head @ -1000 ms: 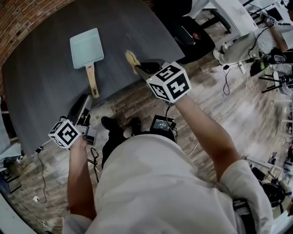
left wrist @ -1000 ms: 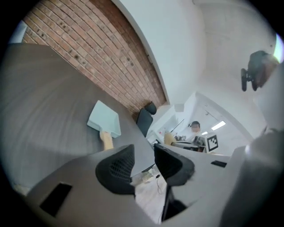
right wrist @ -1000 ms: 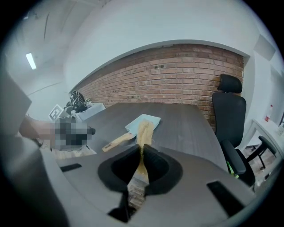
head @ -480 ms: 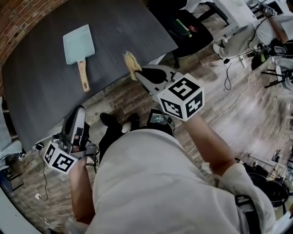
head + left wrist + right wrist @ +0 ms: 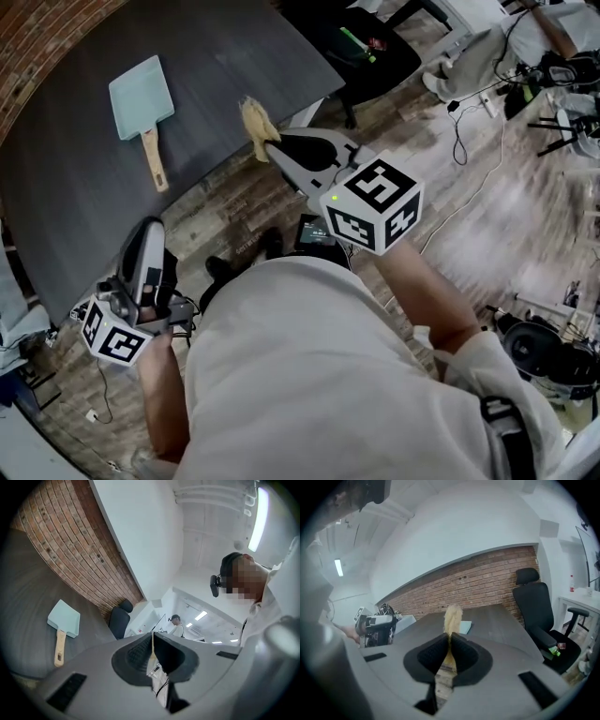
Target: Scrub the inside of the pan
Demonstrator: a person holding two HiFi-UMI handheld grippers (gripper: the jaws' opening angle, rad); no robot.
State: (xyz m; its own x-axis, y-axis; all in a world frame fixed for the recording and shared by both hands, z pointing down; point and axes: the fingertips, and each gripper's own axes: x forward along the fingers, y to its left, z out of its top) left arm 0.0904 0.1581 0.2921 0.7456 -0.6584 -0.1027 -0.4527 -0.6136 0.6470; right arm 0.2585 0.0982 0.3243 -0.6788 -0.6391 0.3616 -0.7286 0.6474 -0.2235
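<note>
Your right gripper (image 5: 274, 147), top centre of the head view, is clamped on a yellow sponge (image 5: 253, 117). Your left gripper (image 5: 148, 230), lower left, has its jaws pressed together on nothing. The pan (image 5: 141, 97) lies on the table (image 5: 56, 187) at upper left, apart from both.

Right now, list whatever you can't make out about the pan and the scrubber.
Dirt inside the pan: too small in the head view and left gripper view.
Pan in the right gripper view: mostly hidden behind the scrubber.
Scrubber's lower end: hidden between the right hand-held gripper's pads.
</note>
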